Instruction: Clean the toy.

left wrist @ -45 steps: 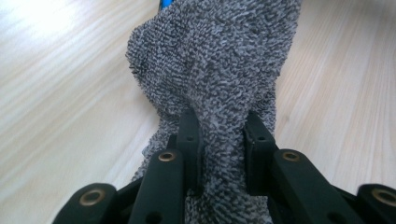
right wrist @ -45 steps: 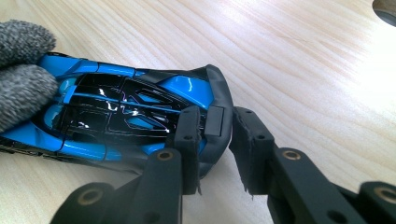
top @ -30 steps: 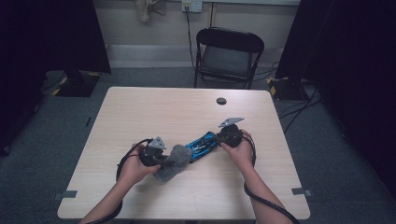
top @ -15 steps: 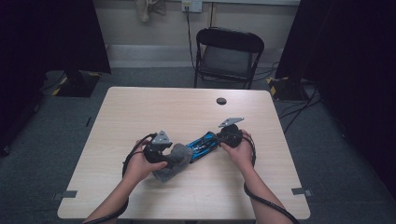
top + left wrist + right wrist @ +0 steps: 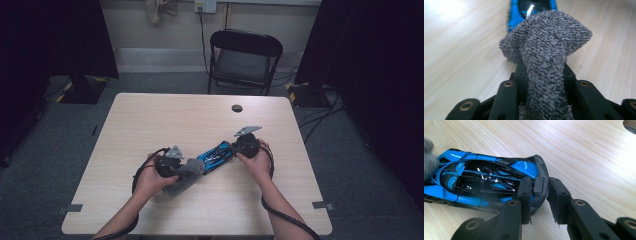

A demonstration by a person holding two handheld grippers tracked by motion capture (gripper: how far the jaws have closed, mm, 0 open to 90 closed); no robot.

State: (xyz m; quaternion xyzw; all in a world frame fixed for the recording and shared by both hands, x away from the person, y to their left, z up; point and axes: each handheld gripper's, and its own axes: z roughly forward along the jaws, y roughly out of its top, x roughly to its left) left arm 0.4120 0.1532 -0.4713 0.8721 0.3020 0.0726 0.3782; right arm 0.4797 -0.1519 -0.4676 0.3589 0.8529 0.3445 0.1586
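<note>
Toy car point(image 5: 481, 182) tail between right hand-held gripper point(image 5: 539, 192) jaws.

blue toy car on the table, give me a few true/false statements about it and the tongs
1. The right tongs grip the rear end of the glossy blue and black toy car. True.
2. The left tongs hold a yellow sponge. False: they are shut on a grey fuzzy microfibre cloth; they have just been closing on it.
3. The cloth's tip sits at one end of the car. True.
4. The car lies on the seat of the black folding chair. False: it rests on the light wooden table.
5. The car is flipped onto its roof. False: its roof and windows face up.
</note>
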